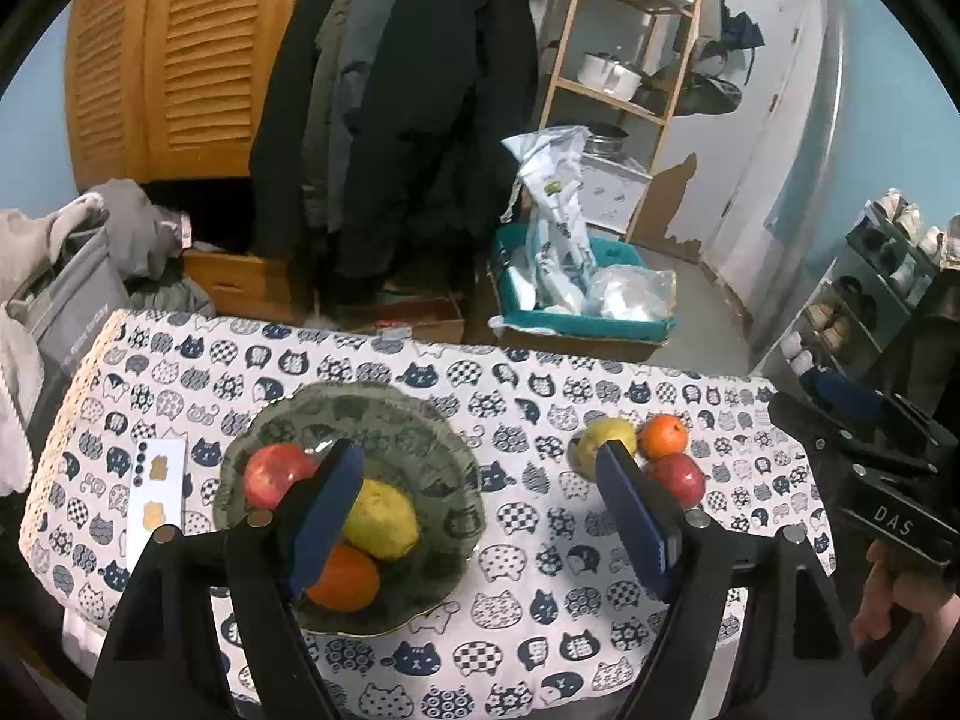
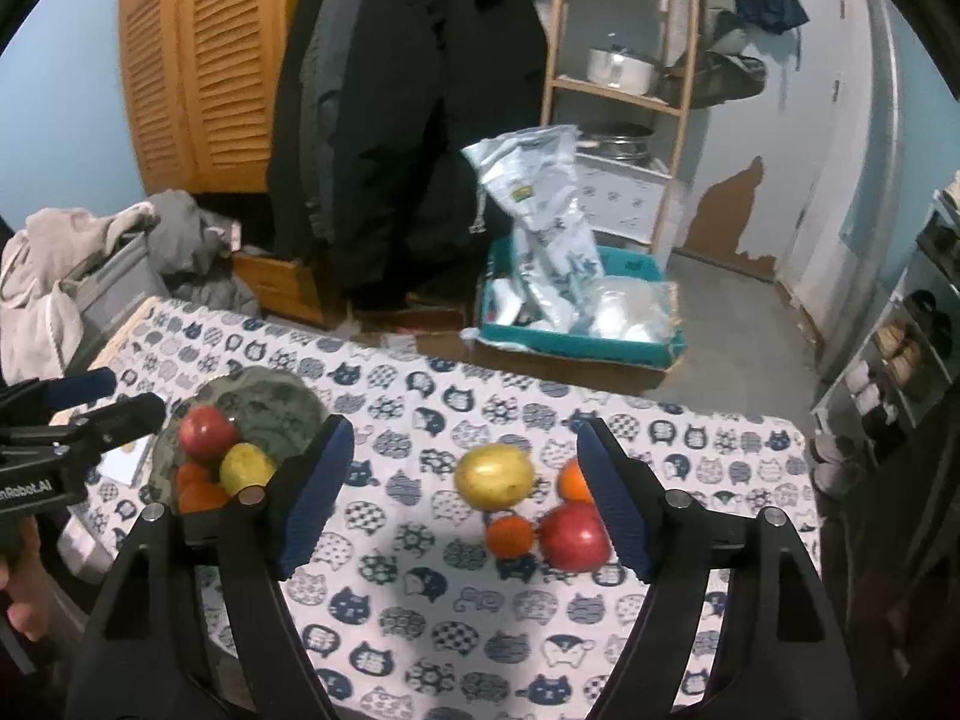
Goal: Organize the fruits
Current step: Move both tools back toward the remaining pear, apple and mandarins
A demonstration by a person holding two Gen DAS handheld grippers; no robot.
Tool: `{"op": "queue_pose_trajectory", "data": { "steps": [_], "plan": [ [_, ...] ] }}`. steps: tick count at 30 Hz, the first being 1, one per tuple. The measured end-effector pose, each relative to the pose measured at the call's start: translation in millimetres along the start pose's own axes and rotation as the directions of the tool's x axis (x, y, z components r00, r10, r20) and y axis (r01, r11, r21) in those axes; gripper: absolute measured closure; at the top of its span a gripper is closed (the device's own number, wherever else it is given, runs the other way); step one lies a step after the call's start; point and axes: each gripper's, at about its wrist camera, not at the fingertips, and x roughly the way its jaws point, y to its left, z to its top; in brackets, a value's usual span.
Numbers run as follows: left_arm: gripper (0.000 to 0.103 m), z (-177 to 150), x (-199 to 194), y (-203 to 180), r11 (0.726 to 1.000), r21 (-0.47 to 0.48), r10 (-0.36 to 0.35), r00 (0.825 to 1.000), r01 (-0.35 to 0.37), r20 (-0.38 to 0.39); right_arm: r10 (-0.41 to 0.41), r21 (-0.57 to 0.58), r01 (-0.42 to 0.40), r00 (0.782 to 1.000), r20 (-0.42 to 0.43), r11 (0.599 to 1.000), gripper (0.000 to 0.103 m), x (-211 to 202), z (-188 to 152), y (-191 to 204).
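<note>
A dark green plate (image 1: 420, 444) on the cat-print tablecloth (image 1: 528, 600) holds a red apple (image 1: 273, 474), a yellow pear (image 1: 384, 519) and an orange (image 1: 345, 579). My left gripper (image 1: 480, 468) is open and empty above the table, between the plate and a loose group of fruit: a yellow pear (image 1: 600, 438), an orange (image 1: 663, 435) and a red apple (image 1: 681, 477). My right gripper (image 2: 462, 438) is open and empty above the loose yellow pear (image 2: 493, 475), red apple (image 2: 573, 537) and two oranges (image 2: 510, 535) (image 2: 570, 480). The plate (image 2: 270, 408) also shows in the right wrist view.
A white card (image 1: 157, 498) lies left of the plate. Beyond the table's far edge stand a teal box of plastic bags (image 1: 576, 294), hanging dark coats (image 1: 408, 120), a wooden shelf (image 1: 624, 60) and a shoe rack (image 1: 864, 300).
</note>
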Motion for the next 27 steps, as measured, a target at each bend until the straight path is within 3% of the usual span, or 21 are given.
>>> {"op": "queue_pose_trajectory", "data": {
  "steps": [12, 27],
  "plan": [
    [0.022, 6, 6, -39, 0.998, 0.053, -0.036, 0.999, 0.036, 0.003, -0.069, 0.070, 0.067, 0.997, 0.031, 0.995, 0.020, -22, -11, -56],
    [0.022, 4, 37, -77, 0.992, 0.106, -0.065, 0.996, 0.070, -0.058, -0.091, 0.125, 0.094, 0.995, -0.030, 0.988, 0.020, -10, -35, -97]
  ]
}}
